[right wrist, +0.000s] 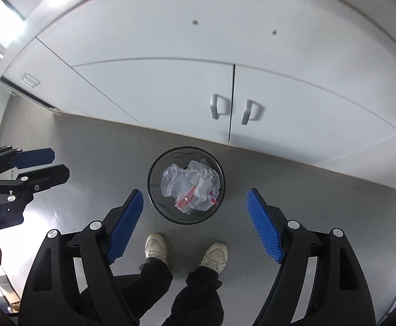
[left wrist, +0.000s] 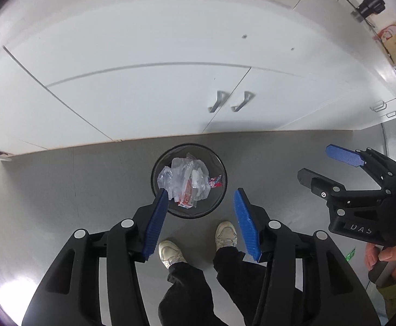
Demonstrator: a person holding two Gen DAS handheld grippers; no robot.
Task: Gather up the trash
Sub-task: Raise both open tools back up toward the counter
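Two blue-padded fingers of the left gripper point(left wrist: 200, 217) stand spread with nothing between them in the left wrist view, high above a round black mesh bin point(left wrist: 189, 180) on the grey floor point(left wrist: 75, 190). The bin stands near the white cabinet point(left wrist: 149, 100), just beyond the person's white shoes point(left wrist: 198, 241). Inside it lies the trash point(left wrist: 187, 180): crumpled clear plastic, a red-and-white toothpaste box, and a small red-and-blue wrapper at the right. The right gripper point(left wrist: 323, 165) shows at the right, spread and empty.

In the right wrist view the right gripper point(right wrist: 195, 206) gapes wide and empty over the same bin point(right wrist: 154, 187). The trash point(right wrist: 191, 188) fills its bottom. The left gripper point(right wrist: 58, 163) pokes in from the left, parted.
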